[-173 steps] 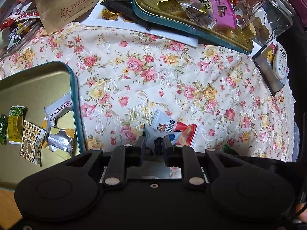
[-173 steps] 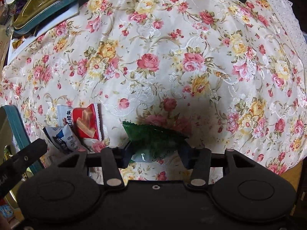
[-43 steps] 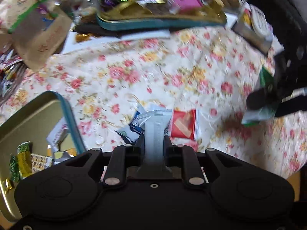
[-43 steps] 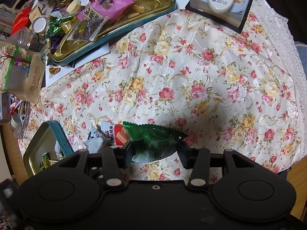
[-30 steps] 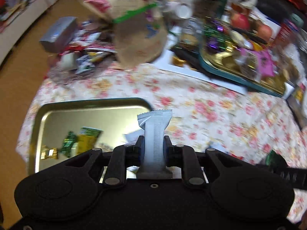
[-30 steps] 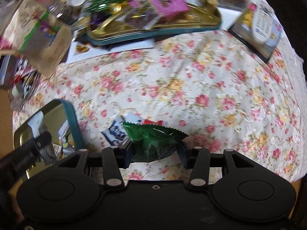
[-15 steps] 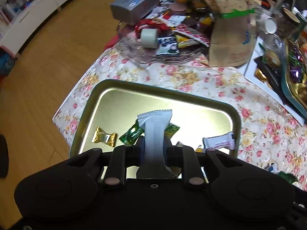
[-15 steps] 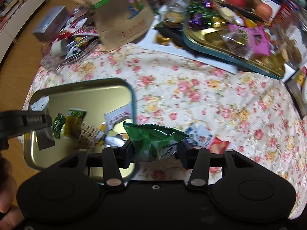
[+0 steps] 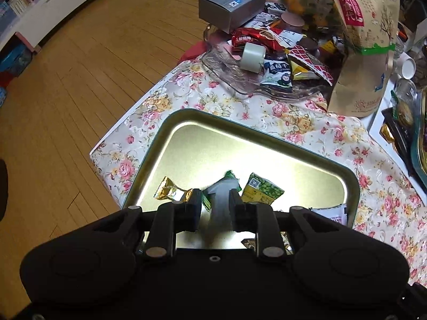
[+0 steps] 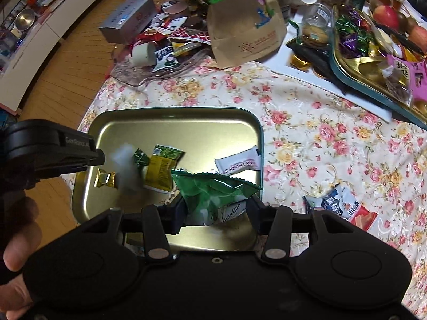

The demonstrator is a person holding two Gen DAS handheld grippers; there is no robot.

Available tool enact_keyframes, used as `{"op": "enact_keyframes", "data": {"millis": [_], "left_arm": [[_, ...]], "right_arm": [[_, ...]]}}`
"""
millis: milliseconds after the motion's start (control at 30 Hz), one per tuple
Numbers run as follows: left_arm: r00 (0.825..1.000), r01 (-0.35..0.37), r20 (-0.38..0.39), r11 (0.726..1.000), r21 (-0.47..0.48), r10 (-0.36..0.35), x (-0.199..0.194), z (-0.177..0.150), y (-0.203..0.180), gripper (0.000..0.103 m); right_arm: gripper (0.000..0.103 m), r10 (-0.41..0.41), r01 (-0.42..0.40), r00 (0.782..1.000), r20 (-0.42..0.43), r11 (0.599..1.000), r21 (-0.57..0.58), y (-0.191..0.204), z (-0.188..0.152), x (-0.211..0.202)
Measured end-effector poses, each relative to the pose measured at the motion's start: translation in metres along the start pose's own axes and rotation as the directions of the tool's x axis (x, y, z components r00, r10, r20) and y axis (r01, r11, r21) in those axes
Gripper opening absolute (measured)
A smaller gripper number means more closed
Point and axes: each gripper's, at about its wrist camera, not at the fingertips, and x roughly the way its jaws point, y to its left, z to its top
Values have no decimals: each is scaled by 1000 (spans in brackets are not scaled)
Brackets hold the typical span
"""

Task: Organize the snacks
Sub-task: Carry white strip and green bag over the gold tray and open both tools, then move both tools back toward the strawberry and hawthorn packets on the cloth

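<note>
Over the gold tin tray [image 9: 240, 122], my left gripper [image 9: 215, 198] points down with its jaws opening. A grey-white snack bar [image 9: 219, 213], blurred, drops between them, free of the pads; in the right wrist view this snack bar [image 10: 125, 168] is a white smear below the left gripper's finger [image 10: 66, 154]. My right gripper [image 10: 217, 205] is shut on a green packet [image 10: 213, 189] above the tray's [image 10: 173, 110] near right part. In the tray lie a gold candy [image 9: 170, 192], a yellow-green packet [image 9: 263, 192] and a white hawthorn packet [image 10: 237, 164].
A blue packet [image 10: 333, 202] and a red one [image 10: 363, 217] lie on the floral cloth, right of the tray. Behind stand a brown paper bag [image 9: 365, 53], a glass dish of snacks [image 9: 240, 77], a grey box [image 9: 232, 0] and a second full tray [image 10: 373, 66]. The table edge and wooden floor are to the left.
The left jaws have widened and the snack bar, upright in their grip before, has slipped down toward the tray. Both grippers have moved further over the tray.
</note>
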Motion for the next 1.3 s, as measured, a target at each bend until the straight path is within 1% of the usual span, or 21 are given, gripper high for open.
{"op": "enact_keyframes", "data": {"millis": [133,233,367,533,700,867,1100,1300], "left_arm": [[1000,-6,-6,1000,-23,6,1,2,3,33],[1000,-8,-14,1000,-21,7,2,0,2,33],[1000,-17,-20,1000,-6,17,4,-2,-2,33],[999,-30,-18,999,16,30,4,-3,-7,33],[999,-42,-22,997,62,43,5,-7,-16,33],[999,-32,-23,989,143,35,5,-17,-35,33],[999,17,-46,970,242,-6,4,-32,-62,33],[999,43,-35,952,302,-34,-3,-41,-85,33]], "right_arm": [[54,30,-30,1000,8,999,-18,3,-1,-3],[60,59,-59,998,-3,998,-18,2,-1,-5],[60,64,-64,998,-12,998,-14,0,-2,-5],[60,31,-31,999,-15,999,-19,-1,-3,-5],[60,-7,7,1000,-26,1000,-17,-5,-3,-4],[60,-46,46,998,-36,999,3,-14,-5,-2],[60,-100,102,993,-64,994,39,-36,-9,5],[60,-153,159,986,-64,983,89,-70,-15,3]]}}
